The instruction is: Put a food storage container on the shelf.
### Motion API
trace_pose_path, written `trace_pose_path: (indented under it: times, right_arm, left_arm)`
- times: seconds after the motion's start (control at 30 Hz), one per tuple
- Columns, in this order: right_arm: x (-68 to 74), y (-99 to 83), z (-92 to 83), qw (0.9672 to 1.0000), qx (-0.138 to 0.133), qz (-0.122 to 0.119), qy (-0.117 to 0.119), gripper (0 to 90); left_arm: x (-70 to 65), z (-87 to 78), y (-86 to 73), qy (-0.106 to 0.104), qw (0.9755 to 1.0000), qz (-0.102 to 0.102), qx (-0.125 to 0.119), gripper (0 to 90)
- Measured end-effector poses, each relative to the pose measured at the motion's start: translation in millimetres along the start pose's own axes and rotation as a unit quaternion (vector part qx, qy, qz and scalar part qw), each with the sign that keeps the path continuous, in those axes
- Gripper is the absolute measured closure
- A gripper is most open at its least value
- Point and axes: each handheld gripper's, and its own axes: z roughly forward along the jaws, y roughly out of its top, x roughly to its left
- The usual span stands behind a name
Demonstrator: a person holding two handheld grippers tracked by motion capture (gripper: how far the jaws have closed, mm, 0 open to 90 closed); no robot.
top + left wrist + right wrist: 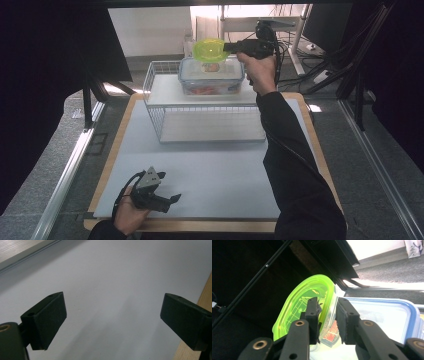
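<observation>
- The right gripper [227, 48] is raised over the far end of the table [116, 145], above a wire shelf rack [165, 102].
- Its jaws stand narrow, with the rim of a small tub with a bright green lid [299, 307] between them. The left pad lies against the lid; the right pad sits just beside the tub's clear wall, and I cannot tell whether it still presses.
- The tub with the green lid [210, 51] is tilted, its lid facing away to the left of the jaws, its labelled clear body towards the right one.
- Just under the jaws and the tub lies a clear storage box with a blue-edged lid [212, 75]; the tub's lower edge looks to rest on that lid [387, 315].
- The storage box stands on the rack's top shelf, with something red and orange showing through its wall.
- The left gripper [172, 200] is near the front edge of the table, well apart from the rack, held low in the person's left hand [129, 216].
- Its jaws stand wide apart with nothing between them; past them lies the pale grey mat [112, 285], and by the right jaw the table's wooden edge [206, 293].
</observation>
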Motion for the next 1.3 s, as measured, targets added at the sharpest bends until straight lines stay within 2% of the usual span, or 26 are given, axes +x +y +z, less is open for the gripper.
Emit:
trace_pose_path:
  times: [0.03, 0.17, 0.37, 0.53, 0.67, 0.97, 1.13, 1.3]
  right_arm:
    - [0.0, 0.0, 0.0, 1.0000, 0.000, 0.000, 0.000, 71.5]
    - [1.0, 0.3, -0.4, 0.9999, -0.002, -0.014, -0.008, 61.5]
    - [1.9, 0.2, -0.6, 0.9995, 0.000, -0.031, 0.002, 42.5]
    - [3.9, 0.4, -3.5, 0.9988, -0.003, -0.049, 0.006, 31.9]
    - [6.7, 0.9, -5.3, 0.9977, 0.005, -0.067, -0.004, 28.8]
    - [10.3, -3.1, 0.7, 0.9978, 0.011, -0.064, 0.014, 28.6]
    - [11.3, -3.7, 4.7, 0.9968, 0.018, -0.078, -0.001, 27.7]
    - [10.4, -4.1, 4.2, 0.9969, 0.017, -0.076, 0.006, 27.0]
  left_arm:
    - [0.0, 0.0, 0.0, 0.000, 1.0000, 0.000, 0.000, 6.6]
    - [0.2, -0.4, 0.0, 0.001, 1.0000, -0.001, -0.002, 6.6]
    - [-0.1, -0.1, 0.0, 0.001, 1.0000, 0.001, 0.001, 6.6]
    - [-0.1, -0.3, 0.0, 0.001, 1.0000, 0.001, 0.000, 6.6]
    - [-0.6, -0.1, 0.2, 0.001, 1.0000, 0.002, 0.001, 6.6]
    - [-0.7, 0.2, 0.1, 0.001, 1.0000, 0.002, 0.002, 6.6]
    - [-0.7, 0.2, 0.0, 0.001, 1.0000, 0.003, 0.003, 6.6]
    - [-0.8, 0.5, 0.0, 0.000, 1.0000, 0.004, 0.003, 6.6]
